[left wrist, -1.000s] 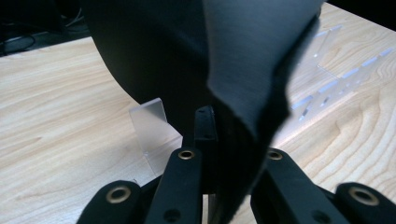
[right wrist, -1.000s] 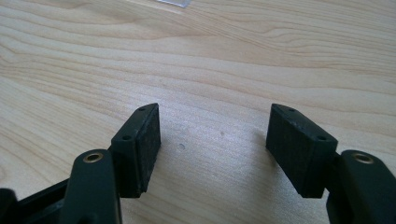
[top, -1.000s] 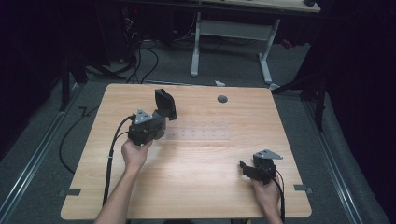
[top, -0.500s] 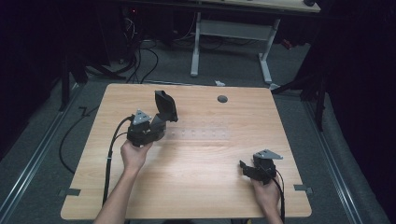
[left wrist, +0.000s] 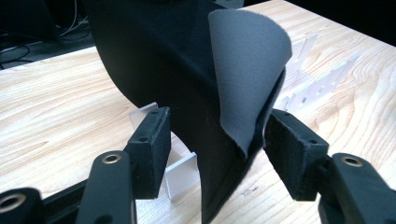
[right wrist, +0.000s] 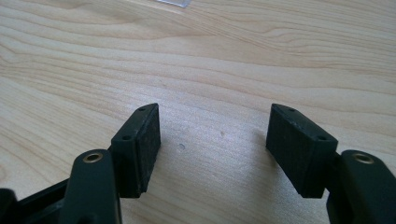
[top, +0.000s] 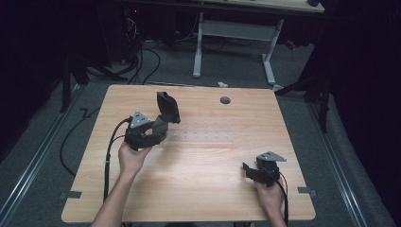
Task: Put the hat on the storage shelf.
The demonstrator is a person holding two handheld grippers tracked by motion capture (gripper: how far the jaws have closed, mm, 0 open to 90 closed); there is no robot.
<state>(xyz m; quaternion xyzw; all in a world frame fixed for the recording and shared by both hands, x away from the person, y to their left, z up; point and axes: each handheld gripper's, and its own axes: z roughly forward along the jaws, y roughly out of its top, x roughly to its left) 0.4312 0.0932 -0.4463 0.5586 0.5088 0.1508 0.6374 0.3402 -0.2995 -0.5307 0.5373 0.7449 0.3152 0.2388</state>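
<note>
Dim floor, cables and a second desk frame surround the pale wooden table [top: 198,189]; on it the work sits toward the person's left side. From the left gripper [top: 161,124] outward: its jaws have just been opening and now stand apart on either side of a black mouse pad [left wrist: 159,70], with a gap between the left pad and the fabric, and the right pad close beside the folded edge (touching or only near, I cannot tell); nothing is clamped. That mouse pad stands on edge, slotted upright into a clear acrylic rack [left wrist: 322,79] whose small transparent dividers show at its foot and run away across the wood; in the high view it rises as a dark leaning shape [top: 167,107] just ahead of the gripper.

It looks soft and floppy: matte black on one face, grey on the other, with one corner curling over so the grey shows. By my reading the placing is as good as done, since the pad stands in the rack by itself; what is left is to draw the gripper back without brushing the curl, which could tip it.

Farther out, the right gripper [top: 257,171] rests near the table's right front corner, jaws wide [right wrist: 215,149] over bare wood, holding nothing.
</note>
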